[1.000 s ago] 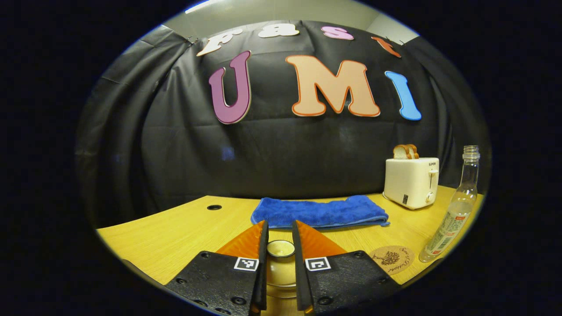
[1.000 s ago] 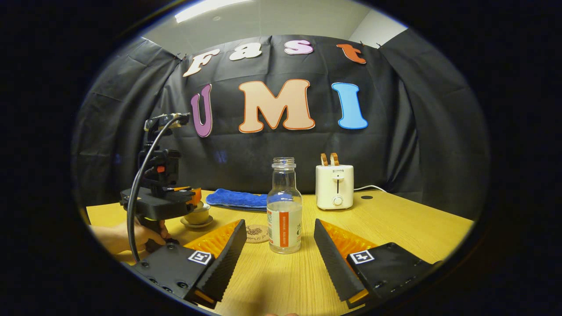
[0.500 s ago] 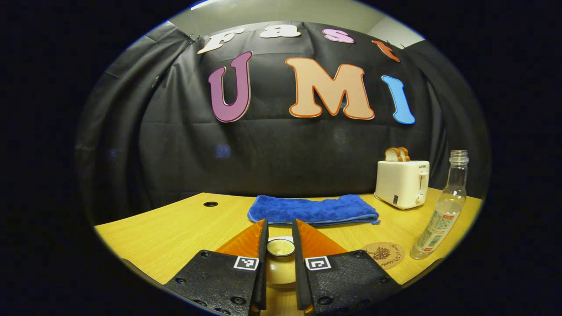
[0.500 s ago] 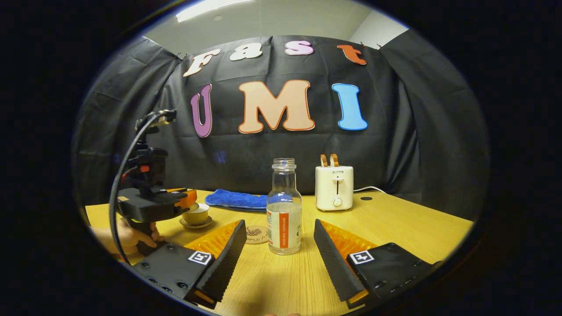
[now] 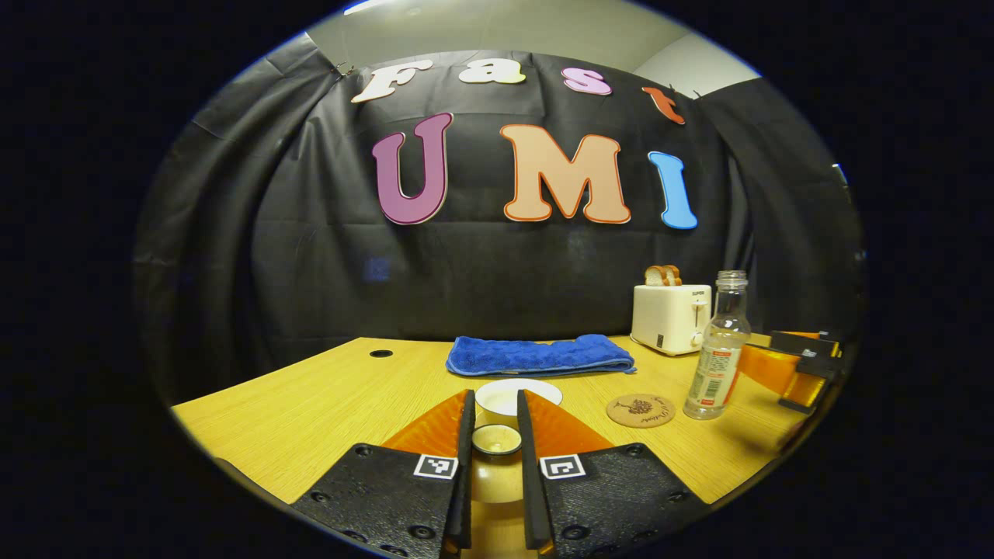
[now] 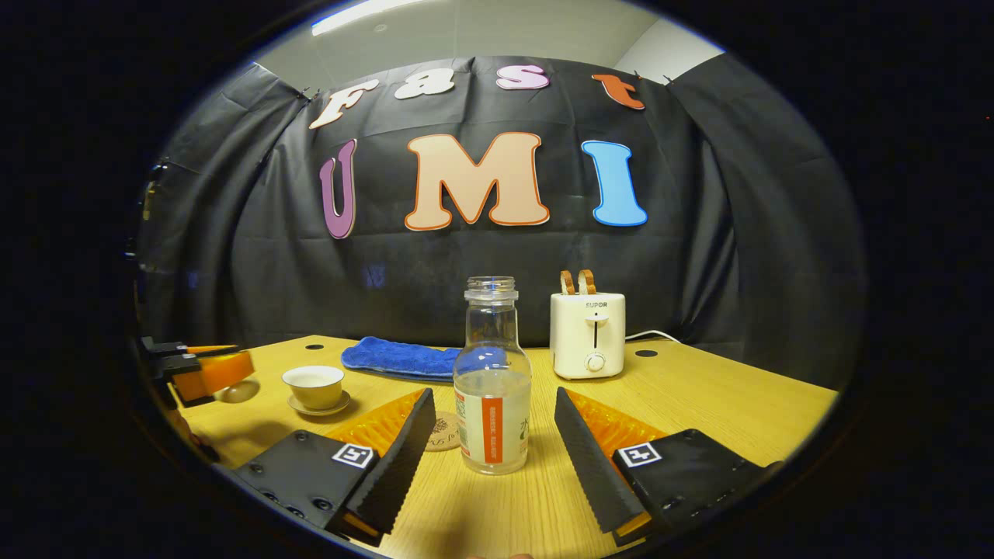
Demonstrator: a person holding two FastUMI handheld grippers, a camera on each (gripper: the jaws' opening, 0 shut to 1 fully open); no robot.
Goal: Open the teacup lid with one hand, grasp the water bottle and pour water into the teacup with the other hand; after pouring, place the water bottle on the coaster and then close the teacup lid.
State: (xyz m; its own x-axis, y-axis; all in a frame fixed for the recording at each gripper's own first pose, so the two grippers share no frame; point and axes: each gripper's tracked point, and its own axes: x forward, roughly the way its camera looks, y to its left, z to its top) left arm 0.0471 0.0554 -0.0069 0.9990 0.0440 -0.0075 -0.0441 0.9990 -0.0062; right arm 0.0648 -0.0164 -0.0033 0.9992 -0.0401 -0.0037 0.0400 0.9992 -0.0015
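Observation:
My left gripper (image 5: 495, 399) is shut on the knob of the beige teacup lid (image 5: 497, 441) and holds it off the cup. Just beyond its fingertips the uncovered teacup (image 5: 509, 394) stands on the table. In the right gripper view the teacup (image 6: 314, 386) sits on its saucer (image 6: 318, 406), with the left gripper (image 6: 203, 370) and the lid (image 6: 238, 390) to its left. My right gripper (image 6: 493, 405) is open, its fingers on either side of the clear water bottle (image 6: 493, 380) without touching it. The bottle is upright and partly filled. The cork coaster (image 5: 641, 410) lies left of the bottle (image 5: 718, 349).
A folded blue towel (image 5: 540, 355) lies at the back of the wooden table (image 6: 699, 404). A white toaster (image 6: 588, 334) with bread in it stands back right, its cord trailing behind. The right gripper (image 5: 792, 365) shows at the far right of the left gripper view.
The left gripper has lifted the lid off the teacup and drawn it back, leaving the cup uncovered. The right gripper has edged closer around the bottle.

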